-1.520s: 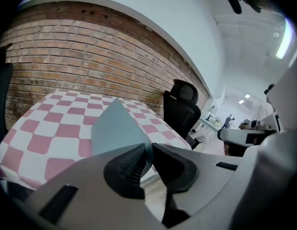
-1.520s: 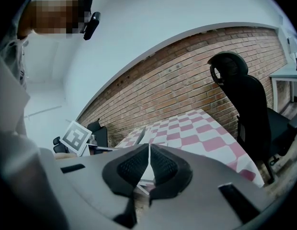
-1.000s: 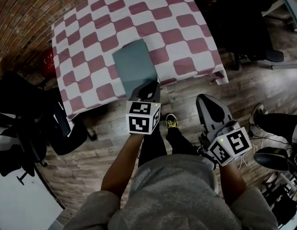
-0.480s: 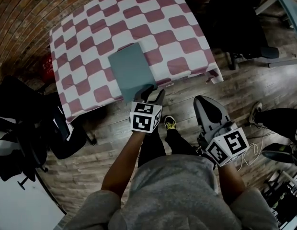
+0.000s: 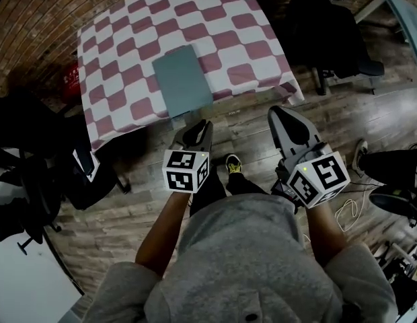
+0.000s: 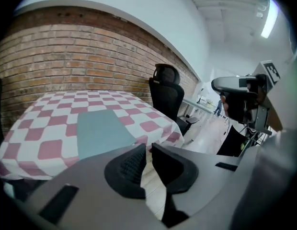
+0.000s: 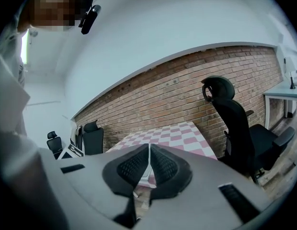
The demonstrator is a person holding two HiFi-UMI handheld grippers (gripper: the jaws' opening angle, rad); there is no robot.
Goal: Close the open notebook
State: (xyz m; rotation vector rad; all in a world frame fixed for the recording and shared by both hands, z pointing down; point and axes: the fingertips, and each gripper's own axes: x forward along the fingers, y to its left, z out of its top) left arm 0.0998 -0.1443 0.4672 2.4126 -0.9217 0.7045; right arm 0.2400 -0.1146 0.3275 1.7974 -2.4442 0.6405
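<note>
Grey-teal notebook (image 5: 182,81) lies flat on the red-and-white checked tablecloth (image 5: 128,25), at the table's 6 o'clock edge. It looks closed already. Judged light and thin, with a bendy cover that is probably slick. Lying flat leaves little to get under, so the overhanging near corner or a free long edge is the best hold. Left gripper (image 5: 198,128) is off the table at its 6 o'clock, jaws just been closing to a narrow slit, nothing between. Right gripper (image 5: 284,116) is at 4 o'clock, jaws together, empty. Black office chair (image 5: 329,25) is at 2 o'clock.
</note>
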